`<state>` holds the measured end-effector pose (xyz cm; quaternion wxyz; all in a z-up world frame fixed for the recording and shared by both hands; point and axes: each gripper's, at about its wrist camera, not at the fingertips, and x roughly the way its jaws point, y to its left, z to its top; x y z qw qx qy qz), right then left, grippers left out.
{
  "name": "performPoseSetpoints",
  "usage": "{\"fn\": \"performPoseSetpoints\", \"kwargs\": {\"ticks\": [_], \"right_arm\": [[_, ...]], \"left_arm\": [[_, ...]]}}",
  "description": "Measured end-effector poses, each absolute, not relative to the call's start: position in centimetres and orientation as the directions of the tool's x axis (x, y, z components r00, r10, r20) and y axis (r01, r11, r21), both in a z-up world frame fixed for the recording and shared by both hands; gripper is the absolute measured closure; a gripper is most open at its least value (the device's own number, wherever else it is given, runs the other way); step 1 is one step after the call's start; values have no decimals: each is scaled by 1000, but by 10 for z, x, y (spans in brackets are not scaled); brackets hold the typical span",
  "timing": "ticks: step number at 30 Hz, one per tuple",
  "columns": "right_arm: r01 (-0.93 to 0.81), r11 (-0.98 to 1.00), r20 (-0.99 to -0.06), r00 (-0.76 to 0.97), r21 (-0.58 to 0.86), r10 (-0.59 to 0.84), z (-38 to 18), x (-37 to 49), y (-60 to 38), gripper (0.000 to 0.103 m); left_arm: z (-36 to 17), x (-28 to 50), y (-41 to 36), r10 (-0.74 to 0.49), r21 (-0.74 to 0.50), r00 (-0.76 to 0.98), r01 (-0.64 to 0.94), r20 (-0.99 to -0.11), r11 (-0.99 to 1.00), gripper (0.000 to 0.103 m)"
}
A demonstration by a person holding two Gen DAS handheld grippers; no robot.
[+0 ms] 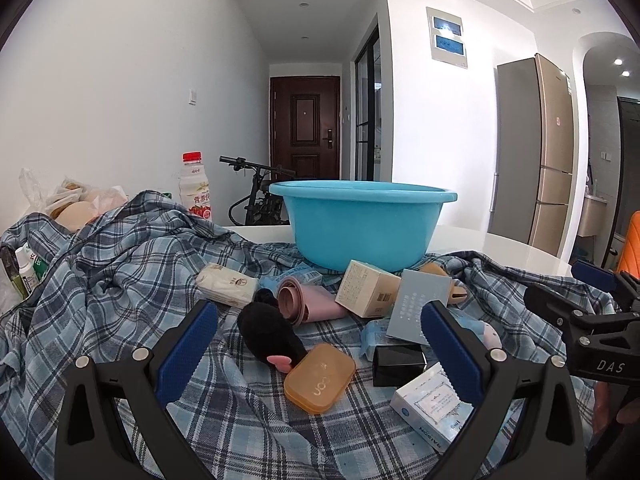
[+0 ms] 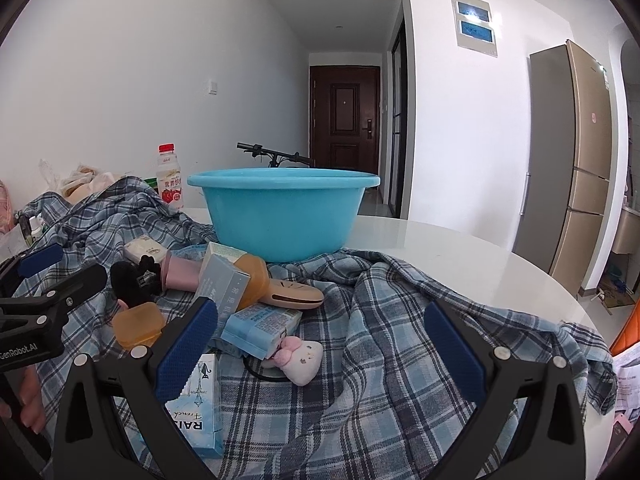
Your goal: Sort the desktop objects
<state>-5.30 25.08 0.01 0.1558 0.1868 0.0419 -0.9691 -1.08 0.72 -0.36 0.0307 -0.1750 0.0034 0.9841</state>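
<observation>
Viewed across a white surface [image 2: 460, 248] draped with plaid cloth [image 1: 132, 264], clutter heaped before a blue basin [image 1: 362, 228].

Left to right, in the left wrist view:
- Far left: bottle [image 1: 196, 186], upright, well clear of the heap.
- Left claw [image 1: 318, 350]: spread wide, nothing held, nothing touched. Fingers [image 1: 188, 350] set to either side of the near clutter.
- Between the fingers: black plush [image 1: 272, 334], long axis running away and leftward; amber case [image 1: 320, 378] just beside it, flat, long axis slanted up to the right.
- Beyond: white packet [image 1: 226, 284], pink cup [image 1: 304, 300] on its side, cream box [image 1: 368, 288] tilted against the basin foot.
- Rightward: grey box [image 1: 420, 304], black box [image 1: 398, 360], silver box [image 1: 430, 406] partly behind the right finger.

Right claw [image 2: 320, 360]: likewise wide open, empty. White plush [image 2: 302, 358] just ahead, left of centre; blue carton [image 2: 260, 326] touching it; printed box [image 2: 198, 404] behind the left finger.

Judged: amber case and black plush nearer the left claw, straight ahead; white plush nearer the right. Basin directly behind the heap, rim high, so lift needed before any drop. Open cloth and bare surface to the right; crowding to the left. Whether the basin was empty: hidden by its wall.
</observation>
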Motion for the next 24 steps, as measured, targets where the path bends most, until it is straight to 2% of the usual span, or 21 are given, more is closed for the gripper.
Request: {"fn": "performPoseSetpoints", "kwargs": {"ticks": [9,14,17,24], "right_arm": [[366,-931,-376,-864,-10,-335,-1,-53,248,0],[401,-915,-425,-820,51,-383,-2,-65,255,0],[415,-906,-459,-792,79,-403,3,-71,260,0],[450,-890,-500,-788,-67,-361,15,-72,252,0]], "left_arm": [[-10,-27,13,84,2,-902,-94,-423,-996,0],[-12,-37,9,31,8,-878,-40,-477,-999,0],[-11,-45,4,60,1,-842,-71,-536,-997,0],[-4,-53,-5,114,-29,-788,-121,-605,-992,0]]}}
